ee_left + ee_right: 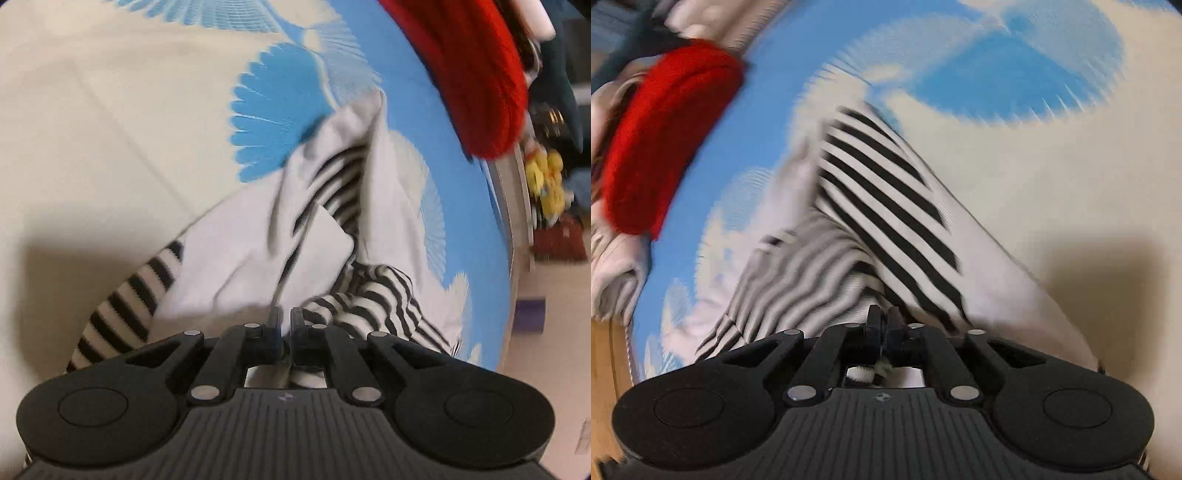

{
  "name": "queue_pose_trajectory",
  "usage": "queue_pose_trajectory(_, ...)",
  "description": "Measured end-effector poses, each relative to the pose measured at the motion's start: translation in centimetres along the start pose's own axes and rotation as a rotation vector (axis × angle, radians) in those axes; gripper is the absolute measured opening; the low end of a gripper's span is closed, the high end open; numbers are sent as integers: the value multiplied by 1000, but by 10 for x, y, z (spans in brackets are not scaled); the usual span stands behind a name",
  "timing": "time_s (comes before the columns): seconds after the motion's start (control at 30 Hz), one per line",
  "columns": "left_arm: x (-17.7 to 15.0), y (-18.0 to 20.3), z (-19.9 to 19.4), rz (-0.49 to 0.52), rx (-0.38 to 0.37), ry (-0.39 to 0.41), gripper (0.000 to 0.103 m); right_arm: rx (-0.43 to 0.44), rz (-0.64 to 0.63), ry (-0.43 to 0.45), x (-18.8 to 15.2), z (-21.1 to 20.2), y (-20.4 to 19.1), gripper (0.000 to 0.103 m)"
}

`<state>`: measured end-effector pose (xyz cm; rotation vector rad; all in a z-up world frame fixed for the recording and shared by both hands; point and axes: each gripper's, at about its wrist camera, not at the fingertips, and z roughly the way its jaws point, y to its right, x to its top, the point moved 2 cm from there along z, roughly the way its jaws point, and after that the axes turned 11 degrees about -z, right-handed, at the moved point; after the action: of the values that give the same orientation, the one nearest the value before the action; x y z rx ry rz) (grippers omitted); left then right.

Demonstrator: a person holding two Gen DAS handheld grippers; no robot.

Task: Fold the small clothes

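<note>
A striped garment (pixel 258 258) is pinched at its near edge by both the left gripper (pixel 286 319) and the right gripper (pixel 884 319) (jaws clenched on cloth), its length stretched away across the blue-and-cream sheet (pixel 110 129) toward a red knit (pixel 476 74).

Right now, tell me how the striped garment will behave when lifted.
The striped garment is probably floppy: it creases and drapes from both tongs. It seems light, thin cloth. It may sag and unfold between the grips, dragging on the bedsheet.
</note>
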<state>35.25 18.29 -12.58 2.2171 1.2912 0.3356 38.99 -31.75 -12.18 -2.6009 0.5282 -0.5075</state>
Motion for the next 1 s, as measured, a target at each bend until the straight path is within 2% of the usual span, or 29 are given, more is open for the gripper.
queue_pose_trajectory(0.03, 2, 4, -3, 11, -24, 0, 14, 6, 9, 11, 0, -3, 0, 8)
queue_pose_trajectory(0.07, 1, 9, -7, 25, -43, 6, 24, 30, -1, 34, 2, -7, -3, 17)
queue_pose_trajectory(0.1, 0, 12, -11, 30, -54, 10, 45, 57, -16, 70, 6, -13, -8, 26)
queue_pose_trajectory(0.13, -3, 15, -13, 35, -59, 4, 57, 66, -25, 94, 7, -18, -11, 48)
queue_pose_trajectory(0.17, -4, 17, -14, 43, -56, -12, 57, 67, -33, 112, 9, -22, -13, 59)
queue_pose_trajectory(0.23, -11, 22, -3, 71, -14, -61, 56, 71, -43, 112, 9, -21, -16, 57)
queue_pose_trajectory(0.3, -16, 20, 12, 78, 40, -86, 54, 71, -32, 54, 4, -11, -14, 57)
queue_pose_trajectory(0.33, -17, 22, 17, 72, 59, -94, 39, 58, -31, 24, 3, -4, -15, 54)
queue_pose_trajectory(0.37, -19, 20, 25, 64, 69, -105, 26, 46, -39, 8, 0, 1, -18, 45)
queue_pose_trajectory(0.4, -19, 19, 31, 47, 59, -111, 4, 39, -56, 0, -3, 4, -23, 37)
queue_pose_trajectory(0.43, -18, 21, 30, 33, 15, -97, 4, 49, -72, 0, -5, 7, -25, 16)
queue_pose_trajectory(0.47, -16, 26, 25, 44, -35, -64, 4, 79, -77, 14, -3, 5, -28, 4)
queue_pose_trajectory(0.53, -9, 45, 2, 108, -184, 64, 4, 199, -54, 103, 1, -9, -34, 3)
queue_pose_trajectory(0.6, -4, 59, -24, 161, -355, 175, 4, 350, -34, 236, 10, -31, -40, 3)
queue_pose_trajectory(0.67, -2, 61, -41, 189, -451, 232, 4, 482, -46, 380, 15, -54, -46, 3)
queue_pose_trajectory(0.7, -1, 60, -41, 190, -456, 228, 4, 497, -50, 407, 14, -59, -46, 3)
queue_pose_trajectory(0.73, 0, 56, -36, 178, -434, 200, 4, 489, -40, 411, 14, -60, -44, 3)
queue_pose_trajectory(0.77, 1, 50, -28, 158, -377, 159, 4, 460, -27, 384, 14, -55, -41, 3)
queue_pose_trajectory(0.8, 2, 41, -11, 134, -263, 100, 5, 382, -16, 315, 12, -44, -37, 3)
queue_pose_trajectory(0.87, 2, 23, 18, 105, -20, -3, 5, 137, -15, 121, 6, -14, -24, 4)
queue_pose_trajectory(0.9, 1, 12, 29, 88, 67, -35, 8, -4, -13, 19, -1, 2, -13, 6)
queue_pose_trajectory(0.93, 2, 4, 33, 53, 79, -45, 13, -78, 17, -32, -8, 8, -2, 6)
queue_pose_trajectory(1.0, 4, 7, 25, 35, 48, -26, 16, -66, 103, -31, -9, 7, 7, 6)
